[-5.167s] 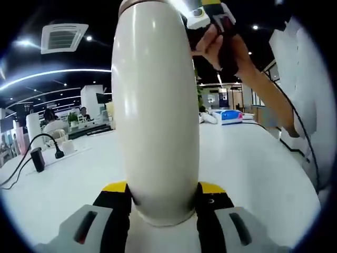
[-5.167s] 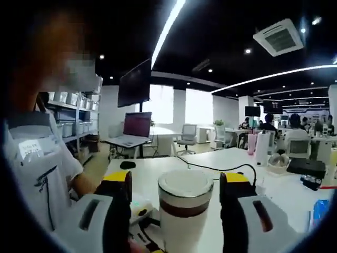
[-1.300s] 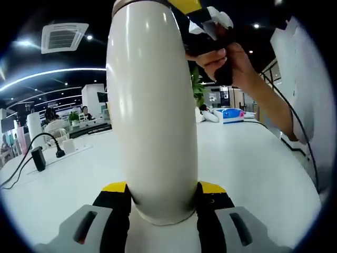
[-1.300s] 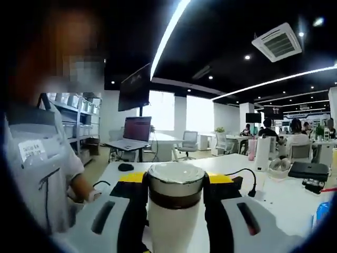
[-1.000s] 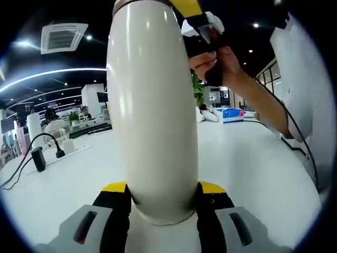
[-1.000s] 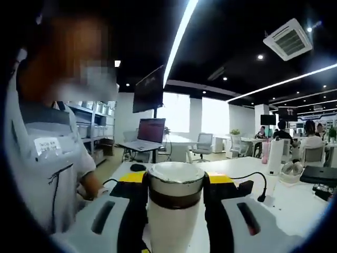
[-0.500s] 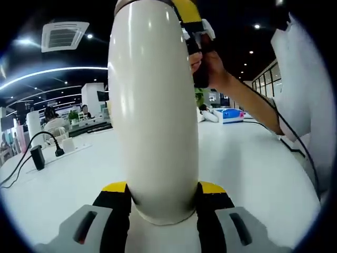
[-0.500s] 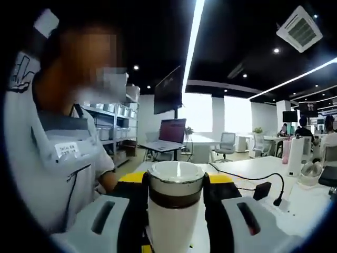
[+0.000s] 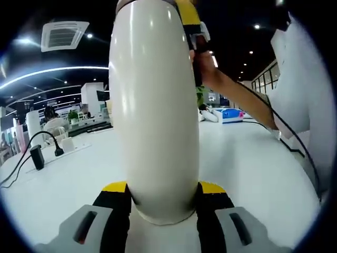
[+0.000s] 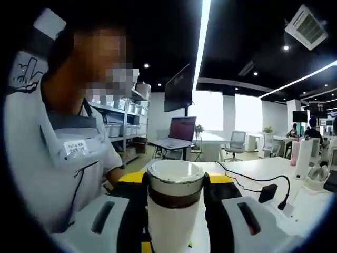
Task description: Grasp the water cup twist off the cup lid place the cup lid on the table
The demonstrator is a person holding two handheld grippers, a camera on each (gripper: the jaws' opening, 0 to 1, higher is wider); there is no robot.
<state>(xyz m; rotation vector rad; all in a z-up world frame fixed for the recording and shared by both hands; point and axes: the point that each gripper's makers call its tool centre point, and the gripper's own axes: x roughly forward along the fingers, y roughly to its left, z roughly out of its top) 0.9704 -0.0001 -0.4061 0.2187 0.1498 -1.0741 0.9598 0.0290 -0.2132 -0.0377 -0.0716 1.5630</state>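
Observation:
A tall cream water cup (image 9: 152, 105) stands upright in the left gripper view. My left gripper (image 9: 163, 191) is shut on its lower body, with a yellow-tipped jaw on each side. At the cup's top, my right gripper (image 9: 190, 23) shows beside the rim, held by a person's hand (image 9: 209, 71). In the right gripper view, the white cup lid (image 10: 175, 176) with a brown band (image 10: 175, 200) sits between the jaws. My right gripper (image 10: 175, 183) is shut on it. The cup body below the band is hidden by the jaws.
The white table (image 9: 253, 168) spreads out around the cup. A black power adapter (image 9: 37, 158) with its cable lies at the left, and a blue object (image 9: 230, 115) sits far right. A second black adapter (image 10: 267, 192), a laptop (image 10: 179, 132) and the person's torso (image 10: 52, 168) are also nearby.
The right gripper and its hand have turned around the cup's top, swinging in behind the cup; the right view's background has swept sideways. The left gripper and cup body have stayed still.

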